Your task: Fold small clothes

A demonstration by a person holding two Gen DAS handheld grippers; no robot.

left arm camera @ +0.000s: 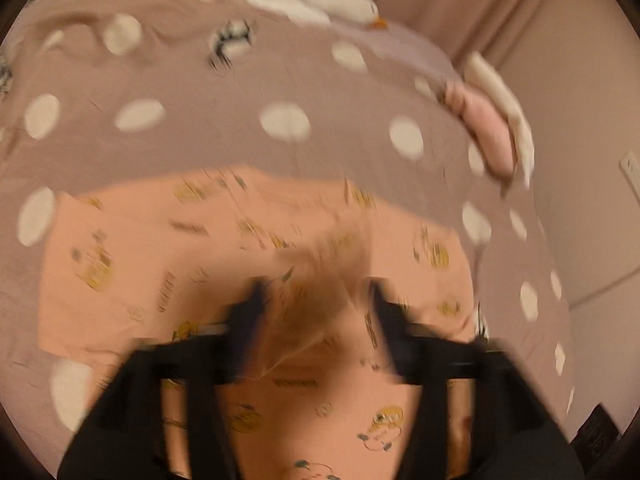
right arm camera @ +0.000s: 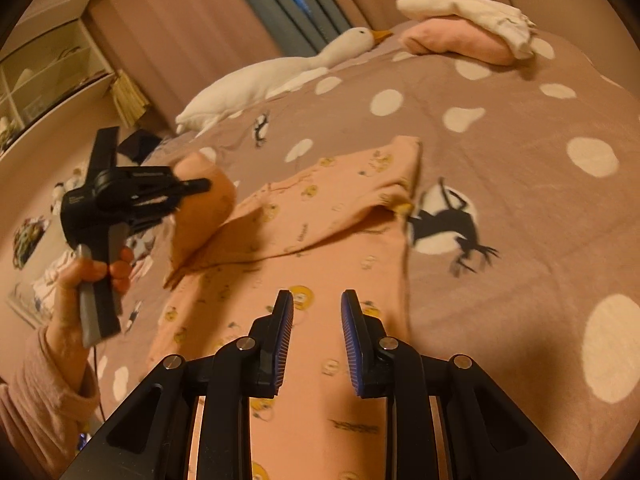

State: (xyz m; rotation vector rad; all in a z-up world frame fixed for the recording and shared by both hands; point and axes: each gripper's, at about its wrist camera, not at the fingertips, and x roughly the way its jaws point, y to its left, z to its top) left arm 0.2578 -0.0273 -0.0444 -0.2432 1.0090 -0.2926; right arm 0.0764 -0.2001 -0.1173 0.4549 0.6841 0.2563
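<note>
A peach garment (right arm camera: 320,216) printed with small yellow cartoon figures lies spread on the bed; in the blurred left wrist view it fills the lower middle (left arm camera: 160,248). One edge of it is lifted into a fold at the left. There my left gripper (right arm camera: 188,200), held by a hand (right arm camera: 92,276), has that fold between its fingers. In its own view the left gripper (left arm camera: 318,300) stands wide, with loose blurred cloth in the gap and the pads not pressing on it. My right gripper (right arm camera: 318,312) hovers over the garment's near part, its blue-padded fingers a little apart and holding nothing.
The bed cover (right arm camera: 500,140) is mauve with white dots and black bird figures. A white plush goose (right arm camera: 260,80) lies at the far edge. A folded pink and white pile (right arm camera: 460,36) sits at the far right corner. Shelves (right arm camera: 48,68) stand at the left.
</note>
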